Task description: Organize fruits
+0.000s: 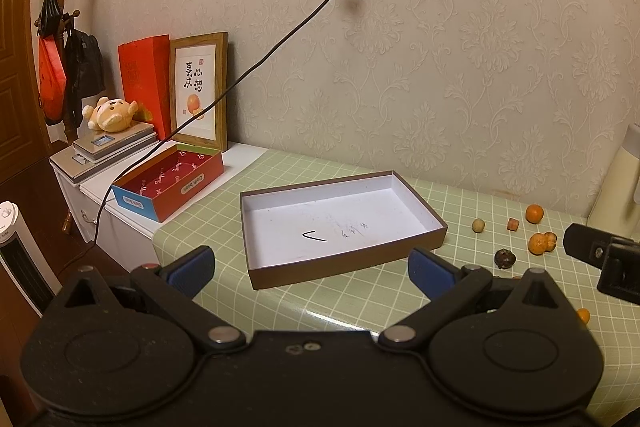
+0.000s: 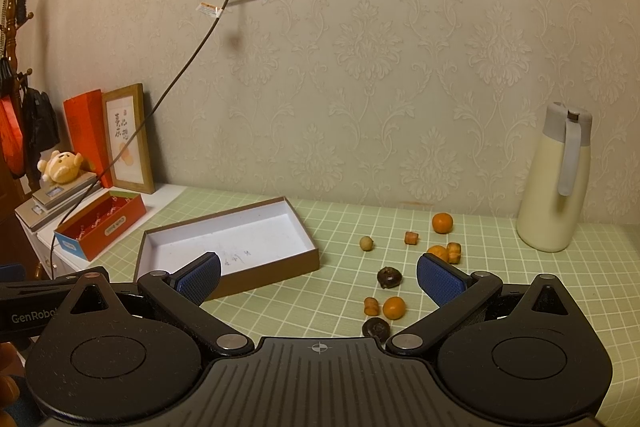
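Right under our right gripper [image 2: 318,277], whose blue pads stand wide apart with nothing between them, sits a dark wrinkled fruit [image 2: 376,328] almost at the tool's front edge, and just past it a small orange fruit [image 2: 394,307] touching or nearly touching an orange chunk [image 2: 371,305]. A little further out, inside the span of our open fingers, lies a second dark fruit [image 2: 389,277], then an orange pair [image 2: 444,253] pressed together near the right pad, then a pale round fruit [image 2: 366,243], a small reddish piece [image 2: 411,237] and, farthest back, a lone orange [image 2: 442,223] near the cream jug [image 2: 554,187]. So the scatter runs straight ahead and slightly right of this gripper, over the green checked cloth [image 2: 500,251]. The shallow white-lined box [image 2: 228,247] lies ahead and to the left, its long axis slanting from near-left to far-right, its near wall partly behind our left pad; it holds no fruit that we can see. Our left gripper [image 1: 310,267] is also spread open and empty, and it faces that box almost square on, with the fruits well off to its right. We judge the right hand the nearer one for the first pick, likely the dark fruit closest in, followed by a carry leftward into the box. Round fruit may roll under a pinch.
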The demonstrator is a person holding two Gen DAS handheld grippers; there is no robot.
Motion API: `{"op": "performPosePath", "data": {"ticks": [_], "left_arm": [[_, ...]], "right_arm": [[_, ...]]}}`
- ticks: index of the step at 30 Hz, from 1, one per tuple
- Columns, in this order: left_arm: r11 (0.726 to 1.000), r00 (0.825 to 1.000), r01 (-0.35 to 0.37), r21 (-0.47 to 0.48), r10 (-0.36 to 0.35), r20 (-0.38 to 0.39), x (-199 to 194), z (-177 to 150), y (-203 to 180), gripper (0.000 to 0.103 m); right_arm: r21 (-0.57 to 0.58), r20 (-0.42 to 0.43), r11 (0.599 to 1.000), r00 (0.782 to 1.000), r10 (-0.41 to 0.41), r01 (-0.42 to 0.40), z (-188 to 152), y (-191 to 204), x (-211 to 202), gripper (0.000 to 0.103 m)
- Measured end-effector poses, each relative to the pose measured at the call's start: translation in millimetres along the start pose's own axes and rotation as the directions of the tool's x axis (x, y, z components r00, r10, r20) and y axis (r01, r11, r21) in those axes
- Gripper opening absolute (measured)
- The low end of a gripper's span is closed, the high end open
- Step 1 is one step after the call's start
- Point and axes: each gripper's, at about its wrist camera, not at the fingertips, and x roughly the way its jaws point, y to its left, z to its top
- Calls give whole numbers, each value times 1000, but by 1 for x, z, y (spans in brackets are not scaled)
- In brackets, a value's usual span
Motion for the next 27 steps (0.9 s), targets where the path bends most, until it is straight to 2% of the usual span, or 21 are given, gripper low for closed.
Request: {"op": "performPosePath", "data": {"ticks": [7, 17, 23, 27], "left_arm": [[1000, 1000, 7, 15, -7, 1, 2, 0, -5, 97], [998, 1000, 29, 52, -30, 3, 10, -3, -19, 97], [992, 998, 62, 111, -62, 3, 17, -9, -39, 97], [977, 994, 109, 183, -112, 7, 24, -17, -64, 97]], "right_arm": [[19, 1, 1000, 1000, -8, 8, 1, -6, 1, 103], [55, -3, 997, 998, -60, 60, -1, -29, 4, 103], [68, 1, 990, 992, -125, 125, -5, -55, 5, 103], [75, -7, 979, 982, -190, 190, -13, -78, 7, 103]]}}
